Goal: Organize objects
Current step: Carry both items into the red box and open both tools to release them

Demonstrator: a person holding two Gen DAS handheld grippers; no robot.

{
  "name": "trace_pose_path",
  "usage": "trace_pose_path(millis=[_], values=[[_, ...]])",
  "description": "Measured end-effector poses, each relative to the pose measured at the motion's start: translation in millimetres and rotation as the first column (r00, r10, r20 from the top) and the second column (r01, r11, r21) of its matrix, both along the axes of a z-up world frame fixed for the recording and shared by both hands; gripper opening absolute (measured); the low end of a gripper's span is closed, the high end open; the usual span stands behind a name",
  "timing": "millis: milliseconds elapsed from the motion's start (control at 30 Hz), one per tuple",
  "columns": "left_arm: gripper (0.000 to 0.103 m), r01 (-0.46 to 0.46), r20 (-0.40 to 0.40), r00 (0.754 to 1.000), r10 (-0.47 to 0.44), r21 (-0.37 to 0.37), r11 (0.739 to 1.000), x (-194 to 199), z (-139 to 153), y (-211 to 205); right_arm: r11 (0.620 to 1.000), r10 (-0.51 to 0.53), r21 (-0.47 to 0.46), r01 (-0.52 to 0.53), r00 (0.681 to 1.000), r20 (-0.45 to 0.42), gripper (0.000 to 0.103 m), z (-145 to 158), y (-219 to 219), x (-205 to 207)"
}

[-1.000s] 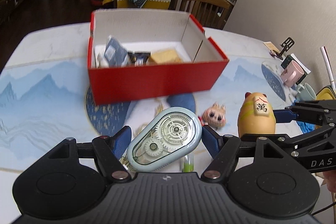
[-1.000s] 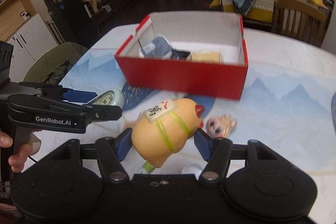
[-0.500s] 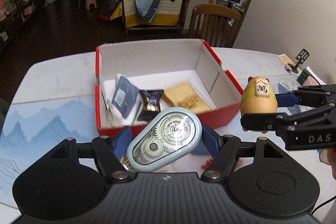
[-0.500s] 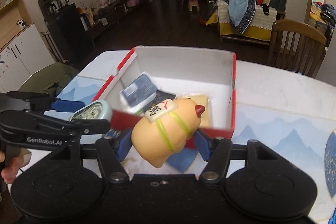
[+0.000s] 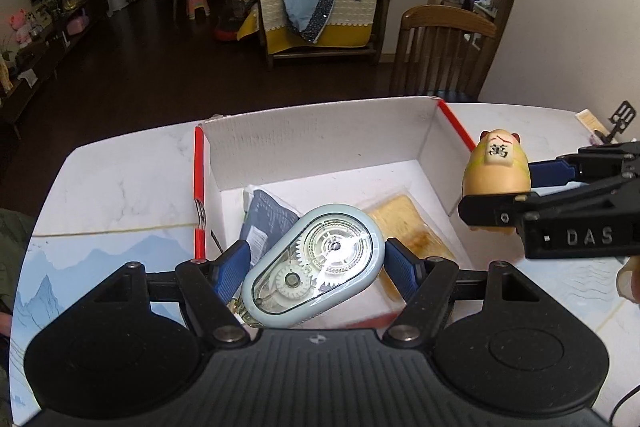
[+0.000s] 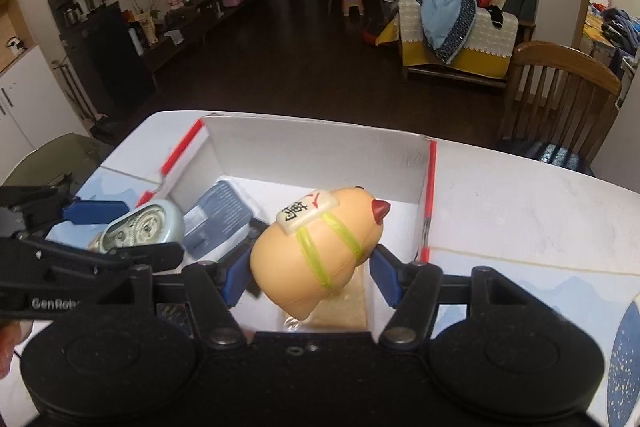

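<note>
**Both tongs loaded above the red box**

We see the left gripper (image 5: 316,269) clamped on a pale blue correction-tape dispenser (image 5: 314,269), its blue pads pressed to both sides, held over the near edge of the open red box (image 5: 320,143). The right gripper (image 6: 306,273) is clamped on a peach egg-shaped figurine (image 6: 316,255) with a mahjong tile on its head, above the box's right side. A blue-grey packet (image 5: 266,223) and a wrapped toast slice (image 5: 404,227) lie inside. The box stands on the white table (image 5: 120,179)
</note>
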State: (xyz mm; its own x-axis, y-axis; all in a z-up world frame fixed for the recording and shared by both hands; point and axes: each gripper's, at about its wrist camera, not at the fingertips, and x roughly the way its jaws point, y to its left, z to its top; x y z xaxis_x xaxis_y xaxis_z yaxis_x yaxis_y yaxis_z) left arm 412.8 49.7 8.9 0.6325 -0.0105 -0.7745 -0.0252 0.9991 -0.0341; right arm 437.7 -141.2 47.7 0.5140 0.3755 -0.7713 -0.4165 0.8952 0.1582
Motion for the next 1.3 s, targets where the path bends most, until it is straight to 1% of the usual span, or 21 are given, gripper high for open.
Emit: trace_pose_path(millis=[133,400,467,633,733,833,1033,1100,1300], values=[[0.073,-0.011,-0.015,1.000,0.011,0.020,1.000,13,-11,-3,0.999,-0.033,0.029,0.034,0.999,-0.038,0.063,-8,2,20],[0.073,0.006,-0.067,0.998,-0.002,0.072,0.997,31,-35,-9,0.999,-0.030,-0.042,0.028,0.998,-0.048,0.063,-26,24,43],[0.073,0.008,-0.080,0.997,-0.002,0.077,0.997,35,-41,-9,0.998,-0.029,-0.062,0.026,0.998,-0.048,0.063,-32,30,48],[0.073,0.009,-0.109,0.994,0.000,0.085,0.996,43,-54,-12,0.995,-0.018,-0.096,0.010,0.997,-0.080,0.063,-50,44,59],[0.073,0.010,-0.127,0.992,0.001,0.083,0.997,47,-61,-16,0.996,-0.009,-0.089,-0.002,0.993,-0.116,0.063,-60,49,64],[0.073,0.016,-0.141,0.990,-0.005,0.073,0.997,50,-67,-17,0.995,-0.023,-0.099,0.008,0.989,-0.149,0.063,-69,52,68],[0.072,0.015,-0.176,0.984,-0.005,0.053,0.999,57,-77,-14,0.992,-0.029,-0.124,0.006,0.982,-0.184,0.064,-82,55,68],[0.072,0.020,-0.179,0.984,-0.009,0.059,0.998,58,-79,-14,0.992,-0.033,-0.128,0.007,0.979,-0.199,0.065,-86,55,69],[0.071,0.003,-0.201,0.980,0.006,0.043,0.999,60,-85,-14,0.991,-0.048,-0.135,0.020,0.976,-0.213,0.066,-92,52,70]])
